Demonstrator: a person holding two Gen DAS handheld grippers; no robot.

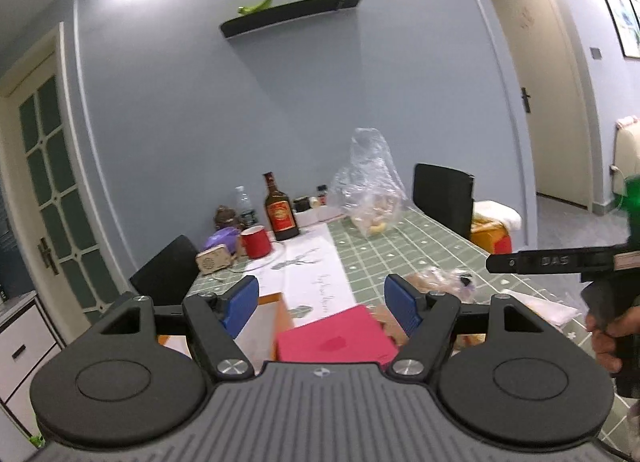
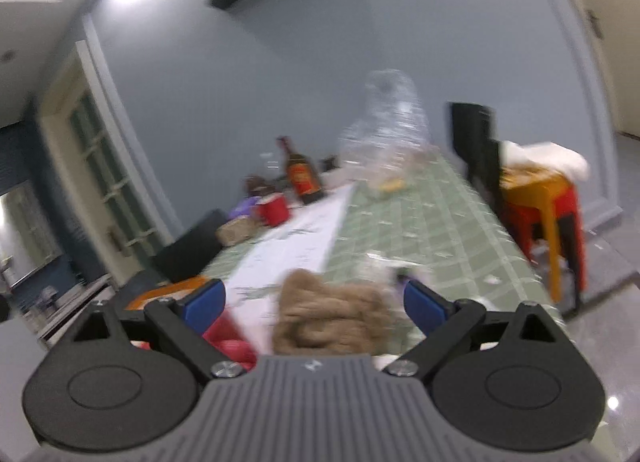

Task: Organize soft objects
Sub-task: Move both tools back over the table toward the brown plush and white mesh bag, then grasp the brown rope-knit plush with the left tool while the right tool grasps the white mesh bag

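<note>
My left gripper (image 1: pixel 322 304) is open and empty above the near end of the table. A pink folded cloth (image 1: pixel 336 338) lies just below and between its blue pads. A brown plush toy in clear wrap (image 1: pixel 440 280) lies to the right of it. My right gripper (image 2: pixel 314 304) is open, and the brown plush toy (image 2: pixel 328 318) sits between its fingers, below them; the view is blurred, so I cannot tell whether they touch it. The pink cloth (image 2: pixel 230 338) shows at its left finger. The right gripper's body (image 1: pixel 560 262) shows at the right edge of the left wrist view.
A green checked table (image 1: pixel 400 246) with a white runner (image 1: pixel 308 266) holds a brown bottle (image 1: pixel 280 210), a red mug (image 1: pixel 256 242), a clear plastic bag (image 1: pixel 370 186) and small items at the far end. An orange-rimmed box (image 1: pixel 266 316) sits near left. Black chairs (image 1: pixel 442 198) and stacked stools (image 2: pixel 540 202) flank the table.
</note>
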